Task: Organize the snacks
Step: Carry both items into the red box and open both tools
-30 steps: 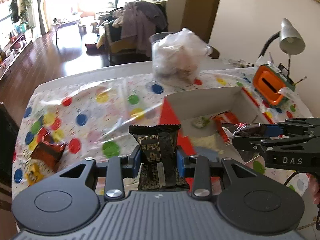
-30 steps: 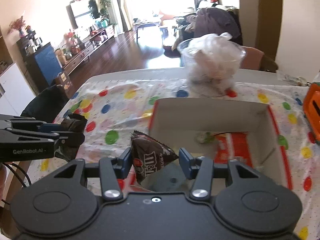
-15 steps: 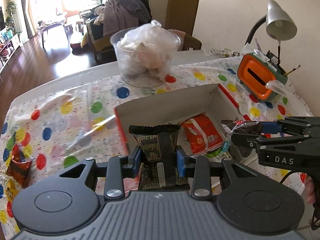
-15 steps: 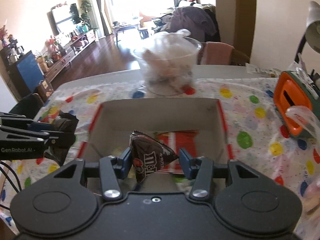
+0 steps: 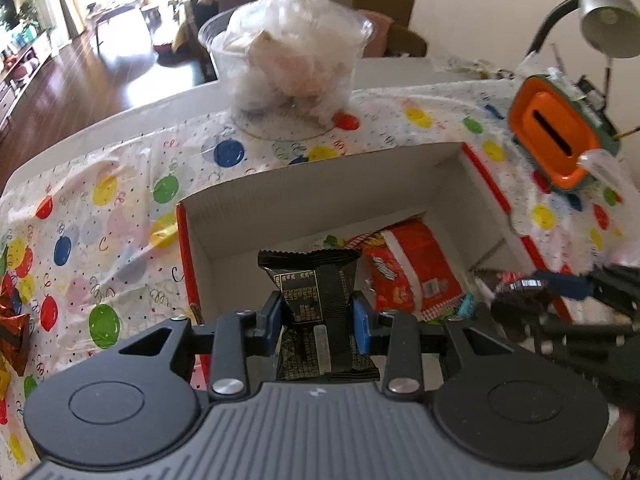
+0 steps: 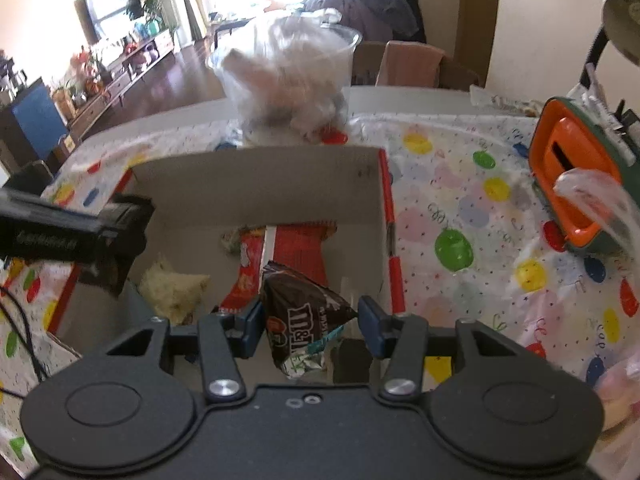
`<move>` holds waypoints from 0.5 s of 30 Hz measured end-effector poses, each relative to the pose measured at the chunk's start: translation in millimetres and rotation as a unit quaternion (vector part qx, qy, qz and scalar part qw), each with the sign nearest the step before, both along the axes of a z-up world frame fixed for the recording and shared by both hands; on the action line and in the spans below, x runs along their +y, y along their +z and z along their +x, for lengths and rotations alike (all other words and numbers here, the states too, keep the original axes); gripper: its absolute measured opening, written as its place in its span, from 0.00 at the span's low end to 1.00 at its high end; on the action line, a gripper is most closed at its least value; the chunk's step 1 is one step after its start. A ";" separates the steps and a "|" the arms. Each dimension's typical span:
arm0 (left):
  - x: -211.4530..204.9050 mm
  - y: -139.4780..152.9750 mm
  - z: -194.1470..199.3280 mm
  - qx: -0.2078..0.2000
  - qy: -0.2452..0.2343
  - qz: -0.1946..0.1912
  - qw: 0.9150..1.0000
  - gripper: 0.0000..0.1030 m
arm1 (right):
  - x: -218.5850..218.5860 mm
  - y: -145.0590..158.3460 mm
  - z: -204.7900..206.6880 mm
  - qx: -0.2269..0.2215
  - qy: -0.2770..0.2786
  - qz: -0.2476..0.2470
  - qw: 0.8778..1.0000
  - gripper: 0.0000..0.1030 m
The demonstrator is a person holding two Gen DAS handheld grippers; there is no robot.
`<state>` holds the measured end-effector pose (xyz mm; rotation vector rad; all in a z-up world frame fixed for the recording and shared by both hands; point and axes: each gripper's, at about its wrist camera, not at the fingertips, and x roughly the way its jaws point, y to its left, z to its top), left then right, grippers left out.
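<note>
My left gripper (image 5: 318, 318) is shut on a black snack packet (image 5: 316, 300), held over the near left part of an open cardboard box (image 5: 304, 188) with red edges. My right gripper (image 6: 310, 322) grips a brown M&M's packet (image 6: 298, 316) over the same box (image 6: 256, 180), with a gap at its right pad. A red snack bag (image 5: 412, 268) lies in the box, seen too in the right wrist view (image 6: 296, 248), beside a pale crumbly snack (image 6: 172, 288). Each gripper shows blurred in the other's view: the right one (image 5: 520, 292), the left one (image 6: 120, 220).
A clear plastic tub (image 5: 288, 68) stuffed with bags stands behind the box. An orange and green holder (image 5: 556, 136) and a desk lamp (image 5: 604, 12) are at the right. Loose snack packets (image 5: 14, 328) lie on the dotted tablecloth at the far left.
Both grippers have moved forward and right, now over the box, each still holding its packet. The box and tub look nearer and larger.
</note>
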<state>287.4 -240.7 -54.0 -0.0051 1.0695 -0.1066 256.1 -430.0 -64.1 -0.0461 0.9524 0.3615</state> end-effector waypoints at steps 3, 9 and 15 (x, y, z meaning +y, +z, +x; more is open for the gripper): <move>-2.5 -6.7 11.0 0.012 0.015 0.007 1.000 0.34 | 5.0 -5.5 3.4 0.008 0.013 -0.004 1.000 0.47; -6.6 -21.7 29.3 0.047 0.026 0.009 0.999 0.34 | 22.9 -17.4 10.6 0.025 0.048 -0.015 0.998 0.47; -10.0 -38.9 39.3 0.077 0.026 0.024 0.996 0.34 | 34.3 -34.1 17.3 0.052 0.067 -0.030 0.996 0.47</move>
